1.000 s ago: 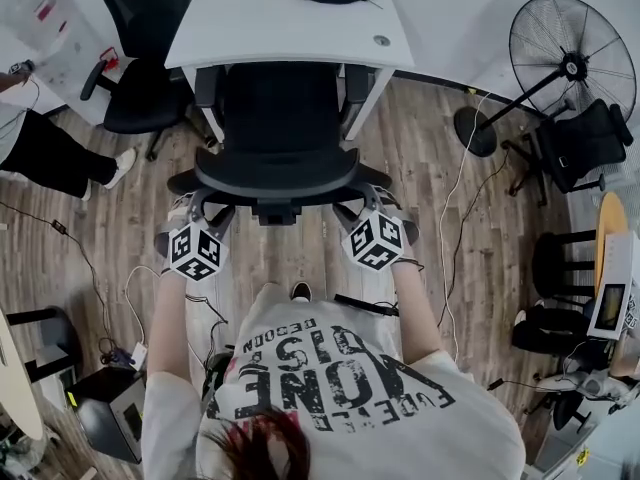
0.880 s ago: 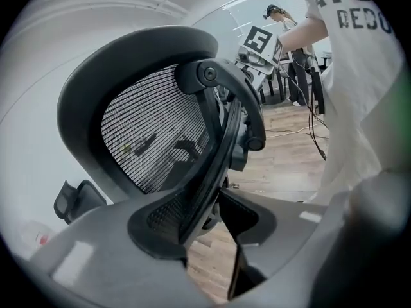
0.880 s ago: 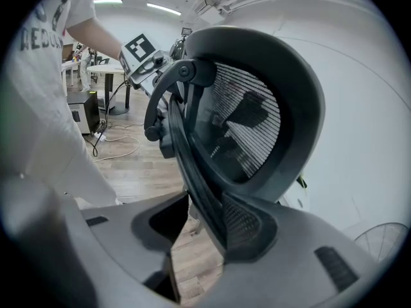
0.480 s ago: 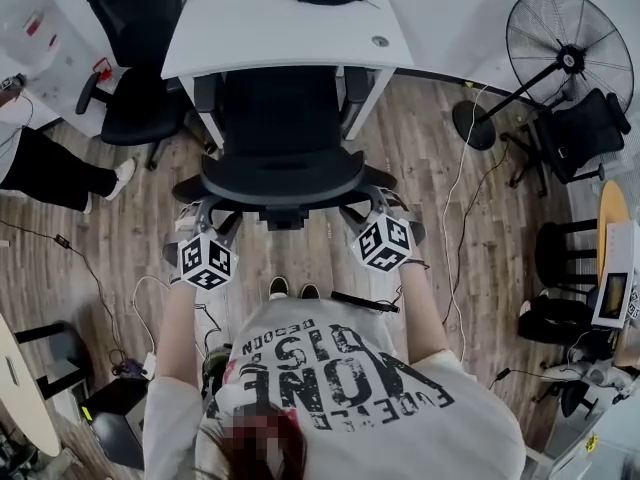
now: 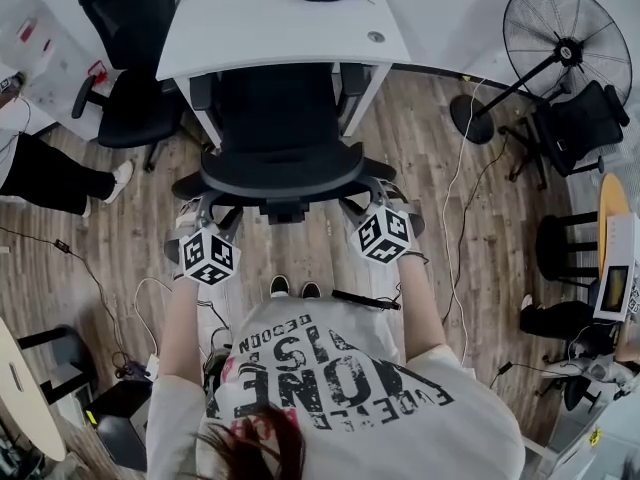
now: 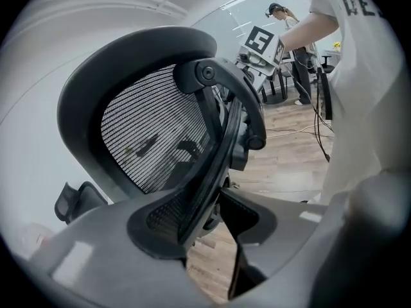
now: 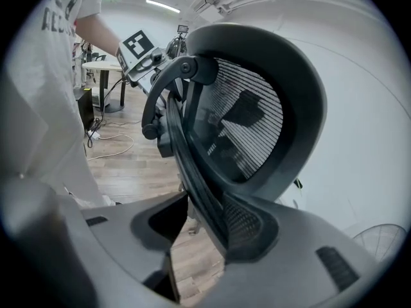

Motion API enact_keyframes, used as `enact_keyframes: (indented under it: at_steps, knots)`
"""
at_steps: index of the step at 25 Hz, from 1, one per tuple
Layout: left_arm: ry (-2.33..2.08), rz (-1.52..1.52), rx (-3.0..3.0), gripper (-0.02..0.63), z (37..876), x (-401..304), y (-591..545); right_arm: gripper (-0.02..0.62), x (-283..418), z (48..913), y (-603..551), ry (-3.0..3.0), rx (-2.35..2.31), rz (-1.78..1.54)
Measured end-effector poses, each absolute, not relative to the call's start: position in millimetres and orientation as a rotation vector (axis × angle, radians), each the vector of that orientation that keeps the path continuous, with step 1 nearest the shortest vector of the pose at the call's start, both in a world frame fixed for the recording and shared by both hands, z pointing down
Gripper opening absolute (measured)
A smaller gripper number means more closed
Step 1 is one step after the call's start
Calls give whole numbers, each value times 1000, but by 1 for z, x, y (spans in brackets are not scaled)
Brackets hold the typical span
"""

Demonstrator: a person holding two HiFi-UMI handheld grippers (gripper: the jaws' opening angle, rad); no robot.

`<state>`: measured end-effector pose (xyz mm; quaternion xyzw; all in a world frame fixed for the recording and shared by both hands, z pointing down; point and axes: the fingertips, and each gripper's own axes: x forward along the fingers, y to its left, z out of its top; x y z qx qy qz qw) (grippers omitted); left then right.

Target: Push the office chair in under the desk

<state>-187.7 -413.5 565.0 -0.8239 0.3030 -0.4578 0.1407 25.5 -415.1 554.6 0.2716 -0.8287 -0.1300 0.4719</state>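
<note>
Grey jaws on your left gripper (image 5: 205,218) are standing spread, having just been opening a little. They are straddling the left edge of the backrest (image 6: 212,159) without pinching it, and floor is showing in the gap beside the rim.

Between your grippers, the office chair (image 5: 280,158) is sitting with its back towards you and its seat partly under the white desk (image 5: 280,28).

Your right gripper (image 5: 368,200) is mirroring the left, with its jaws apart around the right edge of the backrest.

Judgement: the chair is looking fairly heavy but free to roll and swivel on its base. The mesh panel is likely giving under load, while the rim is stiff. You should be bearing on the rim at both sides evenly, or the chair may be turning off line.
</note>
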Motion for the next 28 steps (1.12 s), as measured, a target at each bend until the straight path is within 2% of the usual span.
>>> enact_keyframes:
  at_steps: [28]
  knots:
    - [901,-1330,-2361,179,567,-183,-485,161,29,557,-485,-2030,672,-322]
